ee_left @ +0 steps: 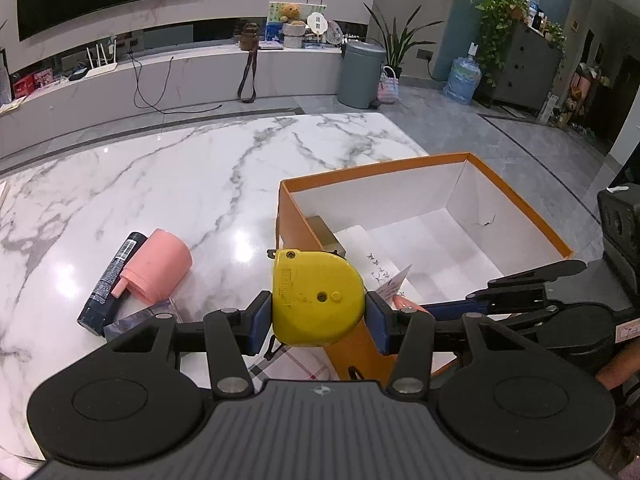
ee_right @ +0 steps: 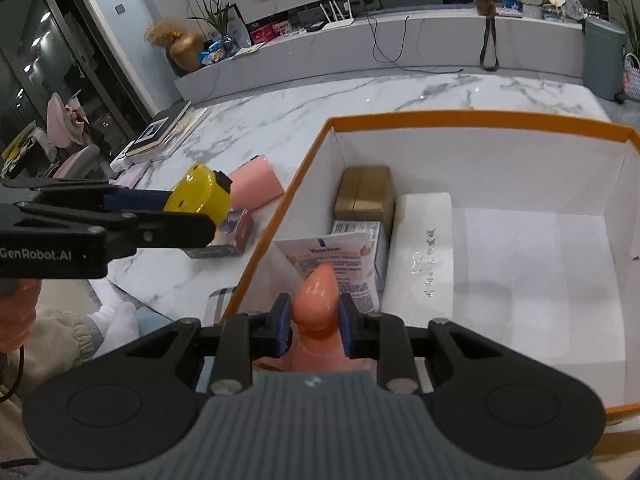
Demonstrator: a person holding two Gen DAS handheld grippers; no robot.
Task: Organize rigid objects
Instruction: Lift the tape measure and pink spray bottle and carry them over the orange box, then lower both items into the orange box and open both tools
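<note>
The left hand-held gripper (ee_left: pixel 319 314) is clamped at a middling width on a yellow plastic tape measure with one rounded end (ee_left: pixel 316 298). The blue pads press its two flat-edged sides, its broad face is turned up toward the camera, and its long axis runs away from the wrist, rounded end nearest the right-hand pad. It hangs above the near left corner of the orange cardboard box with a white lining (ee_left: pixel 516 204), straddling the box wall, with the white marble counter (ee_left: pixel 180 168) below on the left.

The right hand-held gripper (ee_right: pixel 314 318) is pinched narrow around a glossy peach-coloured tapered tube (ee_right: pixel 318 300), whose pointed tip aims forward and slightly up, its long axis in line with the fingers. This tube sits inside the box, just above a white Vaseline packet (ee_right: pixel 332 256) leaning on a brown carton (ee_right: pixel 364 190) and beside a white flat case (ee_right: pixel 424 248).

The right half of the box floor lies bare. On the counter left of the box lie a pink cylindrical cup (ee_left: pixel 160 266), a dark navy spray can (ee_left: pixel 110 280) touching it, and a small purple carton (ee_left: pixel 140 318) near the counter edge.
</note>
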